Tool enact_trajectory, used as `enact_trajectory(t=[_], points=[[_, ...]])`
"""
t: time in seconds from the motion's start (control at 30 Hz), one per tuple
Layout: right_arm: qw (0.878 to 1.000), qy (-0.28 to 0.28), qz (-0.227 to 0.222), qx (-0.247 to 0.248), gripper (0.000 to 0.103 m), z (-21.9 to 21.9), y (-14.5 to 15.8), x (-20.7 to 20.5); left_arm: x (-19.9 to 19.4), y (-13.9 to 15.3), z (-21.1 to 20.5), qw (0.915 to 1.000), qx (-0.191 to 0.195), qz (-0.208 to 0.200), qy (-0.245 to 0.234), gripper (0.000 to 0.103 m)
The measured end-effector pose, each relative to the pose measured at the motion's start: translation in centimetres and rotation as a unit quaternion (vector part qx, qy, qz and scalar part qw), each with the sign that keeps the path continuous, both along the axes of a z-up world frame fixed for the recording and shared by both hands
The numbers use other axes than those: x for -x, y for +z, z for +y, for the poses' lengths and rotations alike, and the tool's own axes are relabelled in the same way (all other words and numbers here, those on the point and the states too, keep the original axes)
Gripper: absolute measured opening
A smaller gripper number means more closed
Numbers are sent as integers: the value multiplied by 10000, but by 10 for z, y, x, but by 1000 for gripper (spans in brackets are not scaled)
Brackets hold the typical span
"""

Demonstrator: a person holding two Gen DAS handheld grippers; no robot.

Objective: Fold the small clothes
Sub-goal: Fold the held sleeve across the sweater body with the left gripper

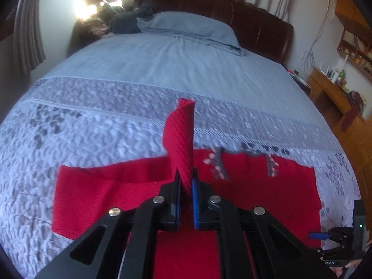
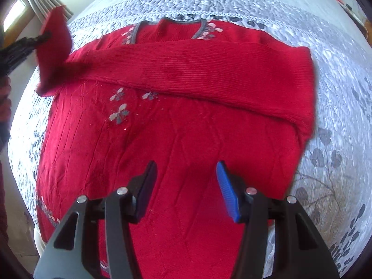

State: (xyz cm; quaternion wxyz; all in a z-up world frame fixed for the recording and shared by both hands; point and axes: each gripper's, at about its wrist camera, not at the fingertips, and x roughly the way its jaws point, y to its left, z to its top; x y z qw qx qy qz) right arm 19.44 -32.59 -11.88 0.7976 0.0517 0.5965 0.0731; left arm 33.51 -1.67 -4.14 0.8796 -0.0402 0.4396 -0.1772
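Note:
A red knitted sweater (image 2: 174, 127) with grey and pink flower trim lies spread flat on the bed. One sleeve (image 2: 197, 69) is folded across its chest from the right. My left gripper (image 1: 186, 176) is shut on that sleeve's cuff (image 1: 180, 134), which stands up between the pads above the sweater (image 1: 255, 186). In the right wrist view the left gripper (image 2: 44, 37) holds the cuff raised at the sweater's left edge. My right gripper (image 2: 186, 166) hovers open over the sweater's lower body with nothing between its pads. It also shows as the right gripper (image 1: 325, 236) at the lower right.
The bed has a blue-grey quilted cover (image 1: 116, 127), a pillow (image 1: 190, 28) and a dark headboard (image 1: 220, 7). Dark clothes (image 1: 130, 18) are heaped by the pillow. A wooden dresser (image 1: 334, 97) stands to the right. A person's sleeve (image 2: 4, 97) is at the left edge.

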Motion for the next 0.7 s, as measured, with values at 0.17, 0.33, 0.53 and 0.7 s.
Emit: enact_trajectory(t=[0.17, 0.33, 0.53, 0.7], points=[[10000, -49, -2, -17, 53, -6, 1, 2, 7, -48, -39, 9947, 253, 861, -496, 15], [10000, 34, -2, 64, 56, 1, 3, -7, 37, -40, -47, 9929, -40, 707, -951, 56], [9989, 271, 56, -387, 56, 39, 15, -47, 17, -24, 18, 9936, -833, 745, -127, 55], [9923, 357, 448, -1101, 56, 79, 5, -96, -5, -34, 86, 9836, -1086, 1119, 907, 53]])
